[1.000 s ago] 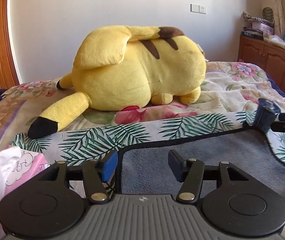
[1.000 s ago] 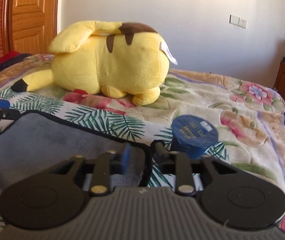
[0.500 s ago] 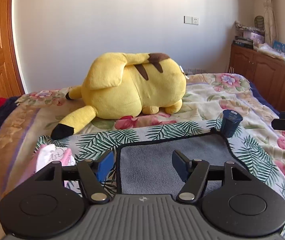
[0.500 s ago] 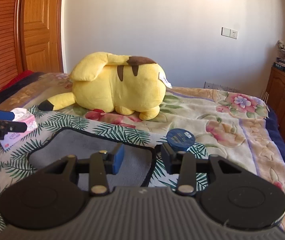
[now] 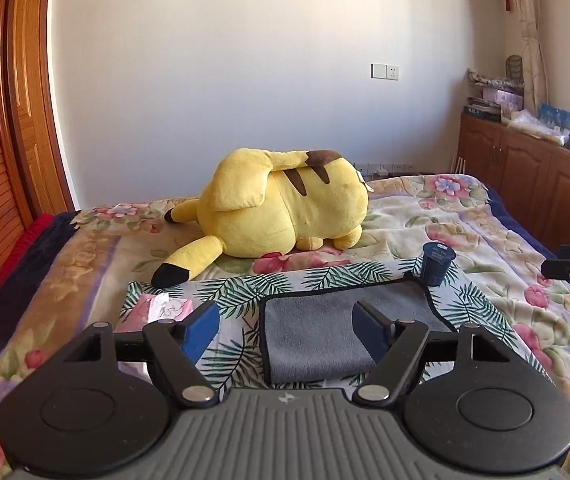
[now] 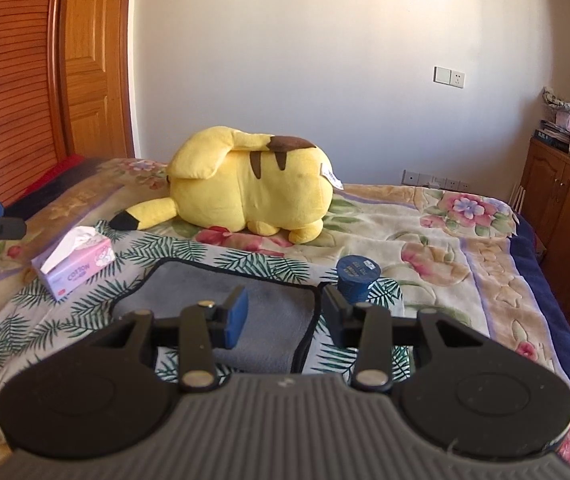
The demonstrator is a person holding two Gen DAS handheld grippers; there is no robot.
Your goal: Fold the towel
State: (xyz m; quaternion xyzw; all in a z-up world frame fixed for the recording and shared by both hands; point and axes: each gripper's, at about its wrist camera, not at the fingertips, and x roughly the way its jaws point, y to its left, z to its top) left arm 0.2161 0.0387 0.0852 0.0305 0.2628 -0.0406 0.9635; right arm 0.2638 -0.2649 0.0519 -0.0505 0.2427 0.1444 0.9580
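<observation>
Both tongs, left [image 5: 287,330] and right [image 6: 281,316], stand apart, empty, above your grey towel [image 5: 325,336]; it appears folded once already, further folds possibly remaining.

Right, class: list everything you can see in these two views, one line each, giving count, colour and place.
towel: one, grey with dark edging, folded on the palm-print cloth
palm-print cloth: one, white and green, over the floral bedspread
plush toy: one, yellow, beyond the towel
cup: one, dark blue, at the towel's far right corner
tissue box: one, pink, left of the towel
cabinet: one, brown wood, right wall
left gripper: black, blue pads, open
right gripper: black, blue pads, open
</observation>
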